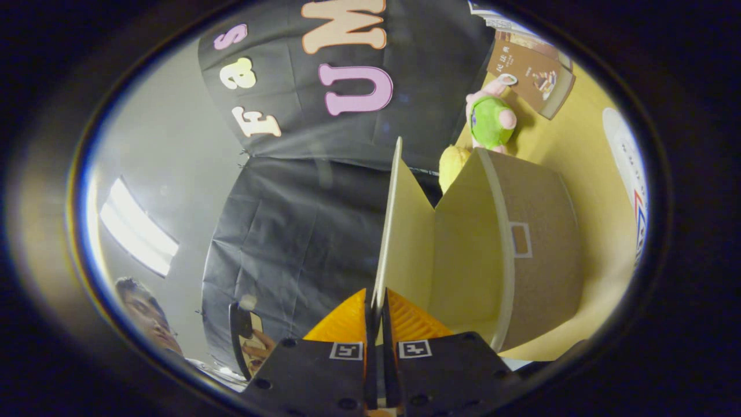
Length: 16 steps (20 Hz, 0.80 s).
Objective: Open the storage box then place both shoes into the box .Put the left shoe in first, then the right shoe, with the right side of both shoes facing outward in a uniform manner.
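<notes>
Cardboard lid flap [399,243] of the storage box [538,255] is pinched edge-on between the tongs [377,313], the box body at about two o'clock from them. If that thin edge slips out, the lid could drop shut; pulling sideways may drag the box toward the plush toy [491,119].

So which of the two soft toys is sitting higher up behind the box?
The green plush toy with pink ears; the yellow plush toy sits lower, partly hidden behind the brown cardboard storage box.
</notes>
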Available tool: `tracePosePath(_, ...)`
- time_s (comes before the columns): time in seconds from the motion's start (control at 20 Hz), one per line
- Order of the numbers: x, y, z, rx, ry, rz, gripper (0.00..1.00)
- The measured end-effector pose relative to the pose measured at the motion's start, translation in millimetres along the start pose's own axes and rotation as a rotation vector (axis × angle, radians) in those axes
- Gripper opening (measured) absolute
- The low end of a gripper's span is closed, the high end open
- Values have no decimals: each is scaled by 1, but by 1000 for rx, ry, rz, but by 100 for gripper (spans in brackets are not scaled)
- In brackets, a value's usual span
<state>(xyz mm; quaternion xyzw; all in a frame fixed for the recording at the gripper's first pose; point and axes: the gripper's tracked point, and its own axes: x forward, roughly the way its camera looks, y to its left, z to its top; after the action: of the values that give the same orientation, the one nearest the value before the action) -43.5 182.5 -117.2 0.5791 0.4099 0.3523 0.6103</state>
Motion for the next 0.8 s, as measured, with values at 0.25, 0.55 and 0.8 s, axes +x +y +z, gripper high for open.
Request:
tracePosePath(0.25,-5,8,0,-156,8,-98,7)
tracePosePath(0.55,14,22,-8,-299,31,-190,3)
tracePosePath(0.8,34,46,-14,-390,64,-225,3)
